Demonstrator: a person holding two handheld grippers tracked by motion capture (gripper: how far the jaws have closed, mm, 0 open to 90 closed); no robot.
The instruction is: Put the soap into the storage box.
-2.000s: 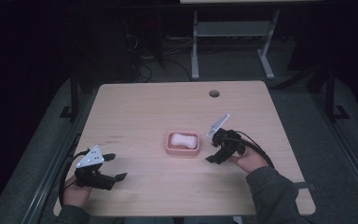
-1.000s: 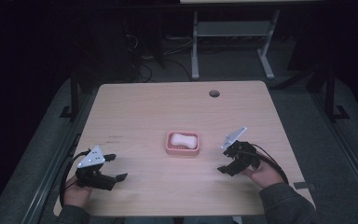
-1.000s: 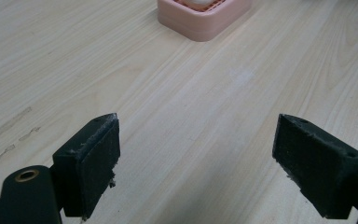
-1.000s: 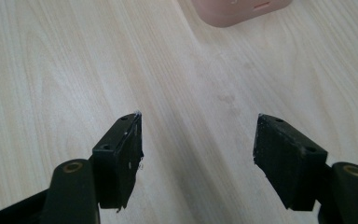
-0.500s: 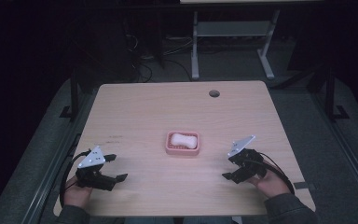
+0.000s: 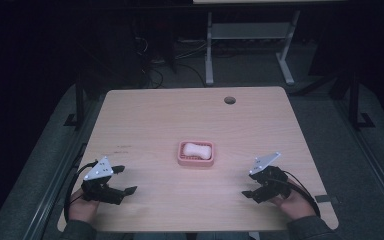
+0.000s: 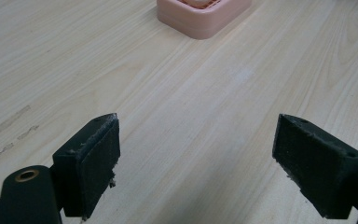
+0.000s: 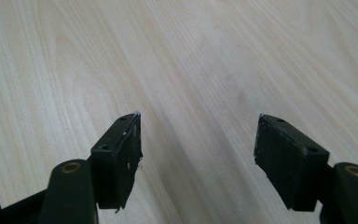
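So the pink soap dish [image 6: 196,153] sits pretty much dead center on the wooden table [image 6: 155,115], with a white bar of soap [image 6: 198,149] lying in it. The dish's long axis runs 9-to-3 across the table in the high view, and the soap lies the same way.

The left gripper [image 6: 121,180] is down at about 7 o'clock from the dish, near the front-left corner, held in the person's left hand [image 6: 82,209]. Its jaws are wide apart with nothing between them, just bare wood. The right gripper [image 6: 250,185] is at roughly 4 o'clock from the dish, in the right hand [image 6: 295,204], jaws also spread wide and empty. Both are well apart from the dish.

In the left gripper view [image 7: 196,154] the dish [image 7: 200,16] shows at 12 o'clock, well ahead of the jaws, one corner pointing back at the camera, top cut off by the frame. Some faint scuff marks [image 7: 7,126] on the wood at 9 o'clock too.

The right gripper view [image 8: 198,149] just has wood grain ahead of the jaws, so it's aimed away from the dish. The high view adds the cable hole [image 6: 230,100] at the table's far side.
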